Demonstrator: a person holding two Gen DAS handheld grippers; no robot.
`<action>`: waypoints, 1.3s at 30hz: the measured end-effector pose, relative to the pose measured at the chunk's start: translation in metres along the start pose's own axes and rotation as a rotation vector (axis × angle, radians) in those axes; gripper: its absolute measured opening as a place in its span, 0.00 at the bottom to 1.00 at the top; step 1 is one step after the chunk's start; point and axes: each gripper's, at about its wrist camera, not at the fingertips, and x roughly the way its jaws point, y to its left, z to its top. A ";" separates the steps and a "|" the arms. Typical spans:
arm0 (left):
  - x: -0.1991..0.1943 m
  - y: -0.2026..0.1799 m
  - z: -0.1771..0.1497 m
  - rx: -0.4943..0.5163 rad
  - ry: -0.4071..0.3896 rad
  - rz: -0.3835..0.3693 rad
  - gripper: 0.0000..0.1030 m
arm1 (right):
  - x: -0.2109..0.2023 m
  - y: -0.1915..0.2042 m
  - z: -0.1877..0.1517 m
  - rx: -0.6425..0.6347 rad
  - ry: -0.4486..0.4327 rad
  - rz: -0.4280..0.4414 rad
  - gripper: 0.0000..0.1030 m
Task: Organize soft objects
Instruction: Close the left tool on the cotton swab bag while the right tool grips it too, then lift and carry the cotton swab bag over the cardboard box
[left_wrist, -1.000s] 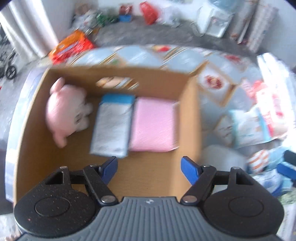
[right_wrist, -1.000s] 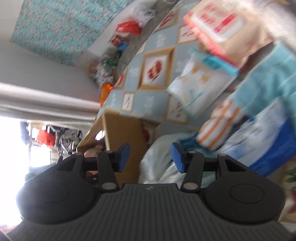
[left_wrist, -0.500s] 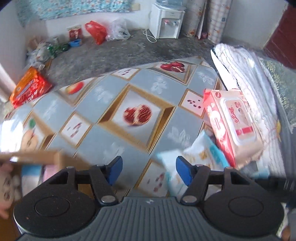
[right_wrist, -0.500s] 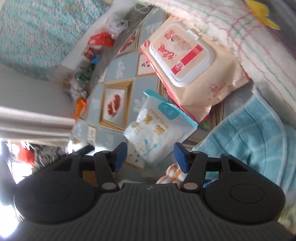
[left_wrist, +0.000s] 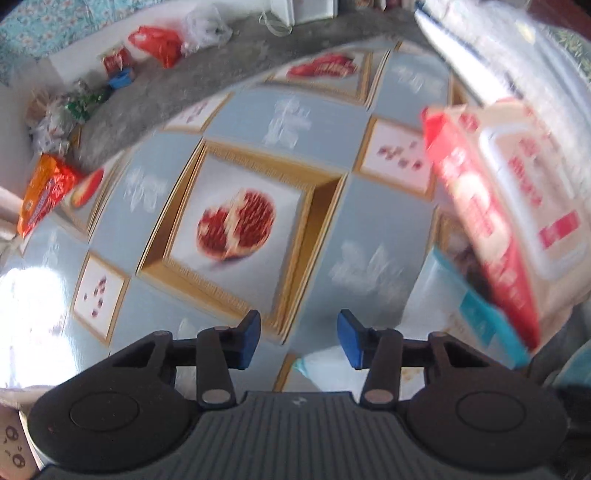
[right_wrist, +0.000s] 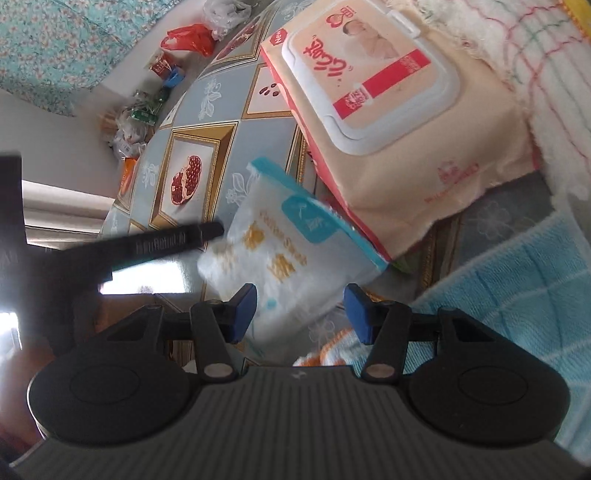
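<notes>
While both grippers hang over the clutter, this is how things stand.

Left gripper (left_wrist: 298, 334): fingers spread but closing, nothing between them; below them only the patterned surface (left_wrist: 369, 229), with a pale pack edge just at 5 o'clock of the gap.

Right gripper (right_wrist: 300, 309): fingers spread and narrowing a little, not pressing on anything; the swab pack (right_wrist: 280, 254) lies under the gap, toward 12 o'clock.

Swab pack: white with a teal label, flat on the surface, its far edge tucked against the wipes pack (right_wrist: 388, 110).

Wipes pack: peach with a white flip lid, at 1 o'clock in the right wrist view; in the left wrist view it sits blurred at 3 o'clock (left_wrist: 509, 206).

Towel (right_wrist: 517, 288): light blue, at 3 o'clock of the right gripper, near the packs.

Striped cloth (right_wrist: 328, 350): orange and white, partly hidden under the right gripper, touching the towel's edge as far as I can tell.

Dark bar (right_wrist: 162, 245): a black part reaching in from 9 o'clock in the right wrist view, probably the other gripper; hard to be sure.

Done: nothing of these four shows as put away; no container is clearly in view.

Left: by my reading, swab pack, wipes pack, towel and striped cloth all wait to be sorted.

Step in hand: most likely a reach for the swab pack by the right gripper.
</notes>
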 end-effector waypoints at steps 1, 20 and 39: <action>0.002 0.003 -0.003 0.000 0.015 0.002 0.46 | 0.002 0.001 0.002 0.004 -0.006 0.007 0.51; -0.031 -0.001 -0.032 0.160 -0.061 -0.287 0.69 | 0.013 -0.019 0.013 0.222 -0.033 0.047 0.58; -0.009 -0.012 -0.040 0.087 -0.041 -0.293 0.48 | 0.026 -0.016 0.014 0.192 -0.060 0.135 0.23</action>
